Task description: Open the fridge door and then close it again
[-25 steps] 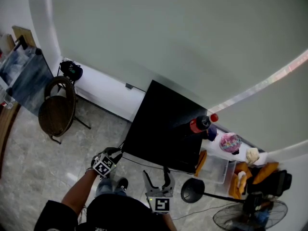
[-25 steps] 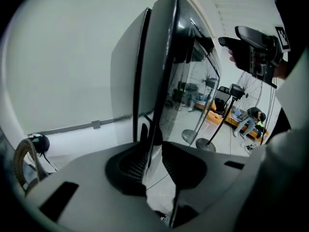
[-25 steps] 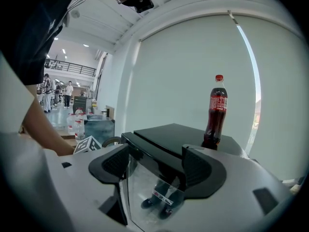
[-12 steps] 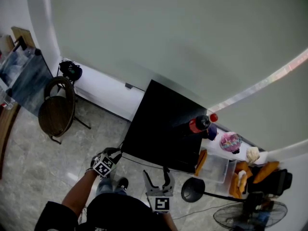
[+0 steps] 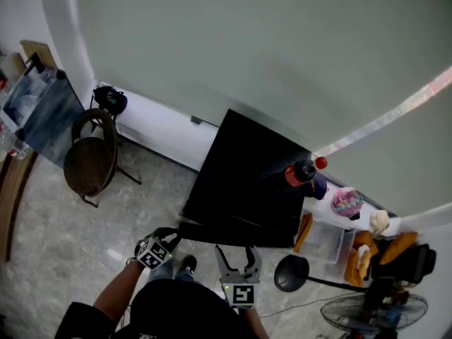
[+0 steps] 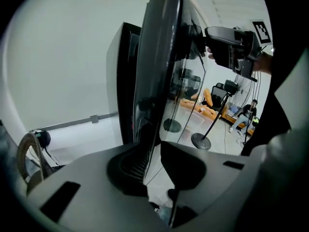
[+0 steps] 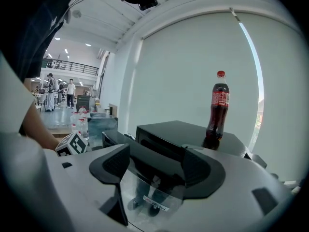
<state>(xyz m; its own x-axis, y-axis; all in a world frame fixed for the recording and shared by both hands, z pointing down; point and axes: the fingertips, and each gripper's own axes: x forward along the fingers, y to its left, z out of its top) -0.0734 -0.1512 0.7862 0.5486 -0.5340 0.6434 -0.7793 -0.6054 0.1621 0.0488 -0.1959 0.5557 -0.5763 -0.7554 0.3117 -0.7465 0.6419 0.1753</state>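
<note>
Over at the fridge door (image 5: 233,233), partway open, left gripper (image 6: 153,150) closing on its edge, right gripper (image 7: 155,159) gaping wide, shutting still left

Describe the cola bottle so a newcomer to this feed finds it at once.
Find the low black fridge against the pale wall. On its top, near the right rear corner in the head view, stands a dark plastic cola bottle. Its red cap and red label set it apart from the pink patterned object just right of the fridge.
</note>
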